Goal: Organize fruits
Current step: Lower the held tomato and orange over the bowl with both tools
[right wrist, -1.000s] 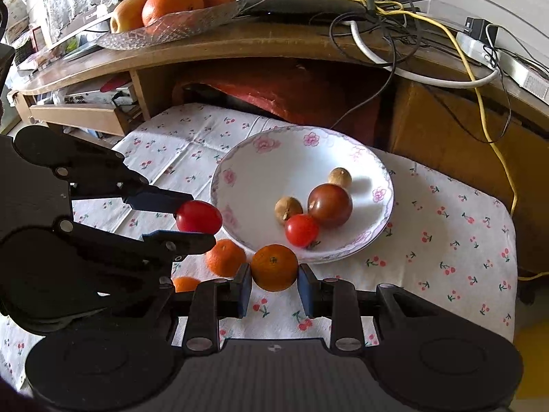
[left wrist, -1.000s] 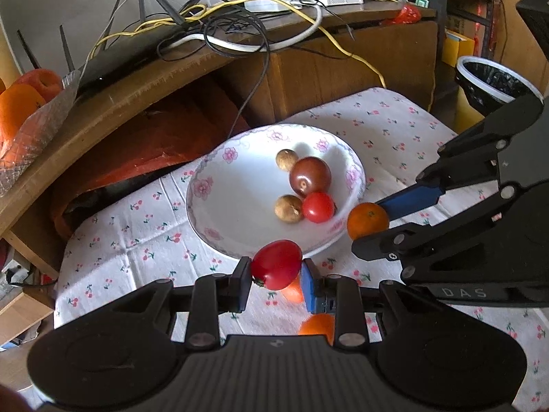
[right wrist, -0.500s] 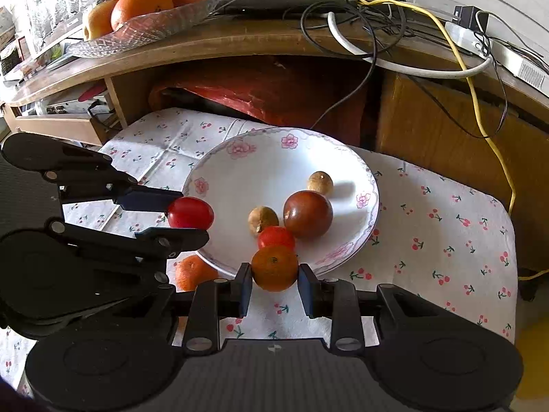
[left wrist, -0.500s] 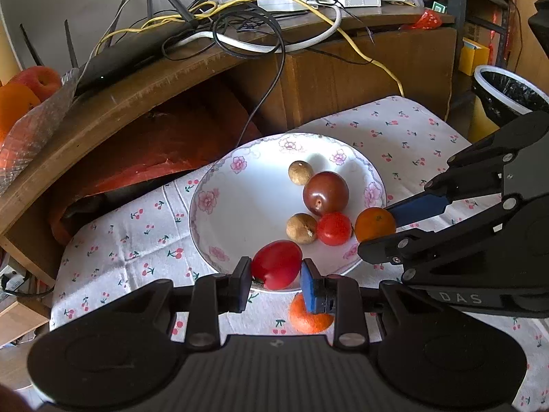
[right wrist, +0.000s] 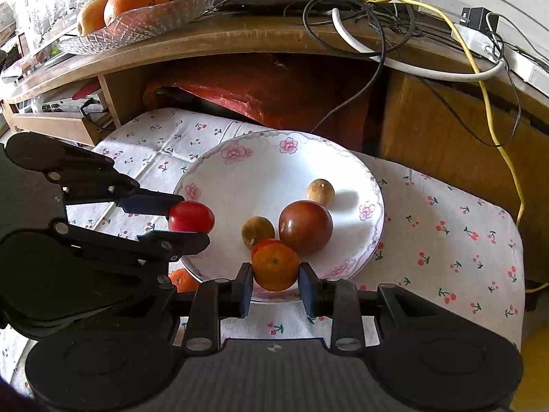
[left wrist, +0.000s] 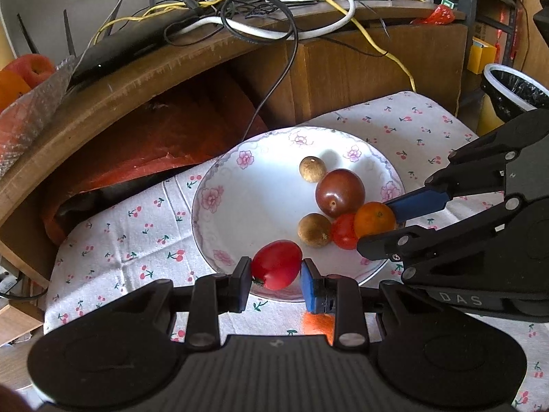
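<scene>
Only right wrist view shows glass fruit bowl [right wrist: 137,24] whole (left clips it).

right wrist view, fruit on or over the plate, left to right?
Red tomato in the left claw → small brown fruit → mandarin in the right claw → dark tomato → second small brown fruit. A red tomato hidden behind the mandarin is left out.
</scene>
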Demonstrator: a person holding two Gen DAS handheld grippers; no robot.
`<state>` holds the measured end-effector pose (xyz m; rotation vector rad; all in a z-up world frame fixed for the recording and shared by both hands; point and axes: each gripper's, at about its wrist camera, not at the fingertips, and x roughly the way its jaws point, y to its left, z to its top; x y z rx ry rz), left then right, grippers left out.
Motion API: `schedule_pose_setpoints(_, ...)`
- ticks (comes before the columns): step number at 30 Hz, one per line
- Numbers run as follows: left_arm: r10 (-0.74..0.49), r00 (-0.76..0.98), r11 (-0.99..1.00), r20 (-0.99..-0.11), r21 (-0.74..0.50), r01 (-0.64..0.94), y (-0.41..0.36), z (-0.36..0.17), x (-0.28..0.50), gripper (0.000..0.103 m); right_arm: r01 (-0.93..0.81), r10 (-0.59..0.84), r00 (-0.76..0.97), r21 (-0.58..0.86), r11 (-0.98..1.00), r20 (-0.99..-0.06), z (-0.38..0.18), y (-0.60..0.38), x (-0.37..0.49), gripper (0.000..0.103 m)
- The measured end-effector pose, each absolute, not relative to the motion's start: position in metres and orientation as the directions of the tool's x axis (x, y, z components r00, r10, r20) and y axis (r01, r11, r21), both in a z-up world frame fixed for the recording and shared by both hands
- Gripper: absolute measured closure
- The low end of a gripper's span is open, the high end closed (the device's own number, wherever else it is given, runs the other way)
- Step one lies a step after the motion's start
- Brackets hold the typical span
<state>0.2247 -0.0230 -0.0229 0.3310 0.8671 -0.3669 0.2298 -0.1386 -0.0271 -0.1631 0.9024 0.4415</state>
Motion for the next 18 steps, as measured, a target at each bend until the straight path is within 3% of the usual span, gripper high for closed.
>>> schedule_pose_setpoints(18,-0.158,0.600,0.888,-0.785,0.154,0.434,-0.022,-0.032,0.237,0.065,-0.436,0.312,0.533,0.061,0.898,-0.787,-0.035,-0.138,0.241,0.076)
